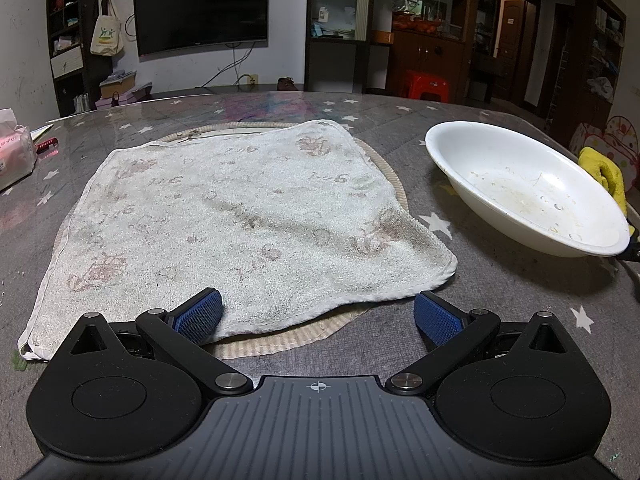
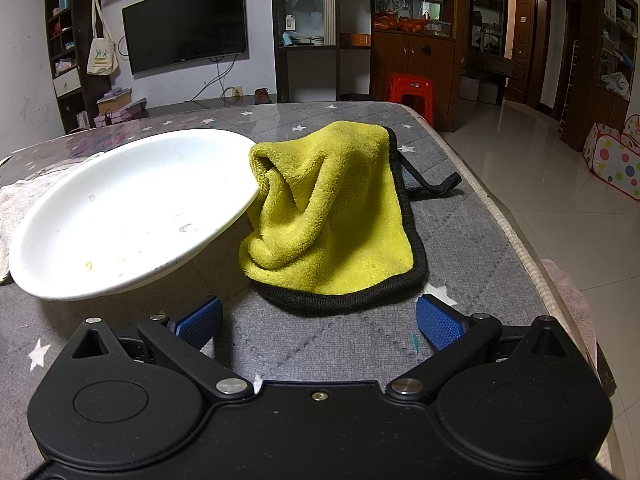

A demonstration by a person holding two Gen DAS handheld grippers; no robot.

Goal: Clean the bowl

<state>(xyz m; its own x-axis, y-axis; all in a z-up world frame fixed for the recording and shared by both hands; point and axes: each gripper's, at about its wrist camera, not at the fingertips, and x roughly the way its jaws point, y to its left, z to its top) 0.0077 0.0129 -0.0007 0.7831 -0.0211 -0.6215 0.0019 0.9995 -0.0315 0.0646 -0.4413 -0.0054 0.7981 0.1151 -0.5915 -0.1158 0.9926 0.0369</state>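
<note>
Right gripper: the right gripper [image 2: 319, 320] hangs low over the grey star-print table [image 2: 304, 344], jaws spread wide and empty, pads just short of the near black hem of the yellow cloth [image 2: 332, 216].
Left gripper: the left gripper [image 1: 318, 314] is likewise spread wide and holds nothing; its left pad overlaps the near edge of the white towel [image 1: 240, 216], its right pad sits past the towel's near-right corner.
Bowl: the white bowl [image 2: 120, 216] stands on the table between towel and yellow cloth, tilted, its far-right rim resting against the bunched cloth. Dried specks and a yellowish smear mark the inside [image 1: 528, 200].
Towel: stained, spread flat over a round woven mat [image 1: 280, 340], left of the bowl.
Risk, bowl shift: the bowl seems propped by the cloth, so pulling the cloth away would likely let it drop flat, rock or slide.
Risk, poor grip: the cloth is thick and bunched; closing on the thin hem alone may pinch only the trim, and the rest could drag against the rim.
Risk, unsteady wiping: with neither gripper holding the bowl, wiping pressure could push it across the smooth table toward the right edge, which is near.
Risk, wrong cloth: the left jaws are lined up on the soiled towel, which might smear rather than clean.
</note>
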